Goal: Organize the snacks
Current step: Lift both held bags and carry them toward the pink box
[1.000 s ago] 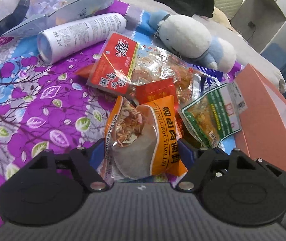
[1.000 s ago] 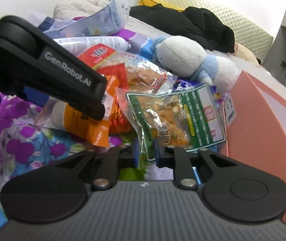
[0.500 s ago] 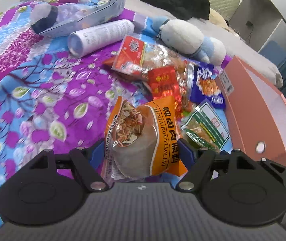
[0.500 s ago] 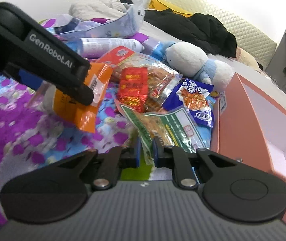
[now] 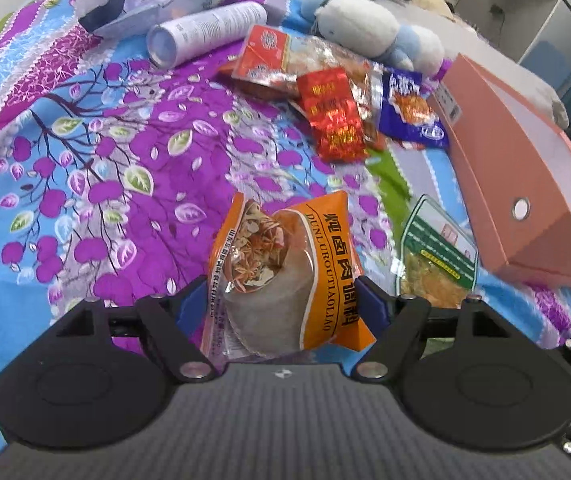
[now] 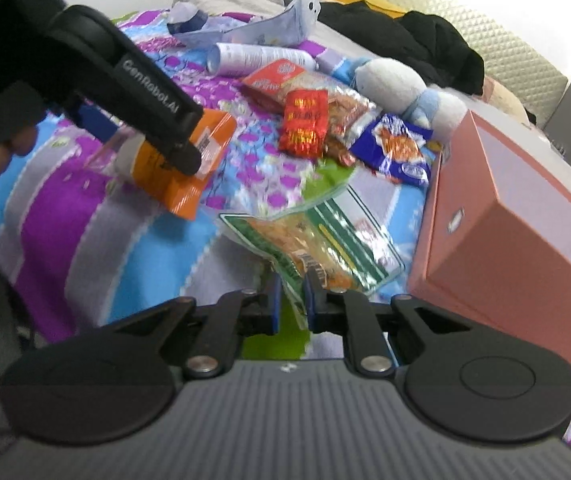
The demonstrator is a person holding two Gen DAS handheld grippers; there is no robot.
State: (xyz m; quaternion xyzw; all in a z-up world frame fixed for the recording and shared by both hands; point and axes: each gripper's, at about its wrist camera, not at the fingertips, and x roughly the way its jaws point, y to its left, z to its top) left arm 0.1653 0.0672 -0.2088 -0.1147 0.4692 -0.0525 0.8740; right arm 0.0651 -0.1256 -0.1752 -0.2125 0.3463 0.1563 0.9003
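Bare bedspread lies open at nine o'clock; left gripper clamps the orange packet, right gripper pinches the green packet beside the pink box.

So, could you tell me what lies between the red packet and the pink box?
The blue packet lies between the red packet and the pink box, seen in both views.

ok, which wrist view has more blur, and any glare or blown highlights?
Right wrist view: motion blur smears the green-edged clear snack bag and the purple floral bedspread; the wall at the top is blown out white. Left wrist view: sharper, print on the orange seasoning packet is legible; glare on the red foil packet; fisheye bends the edges.
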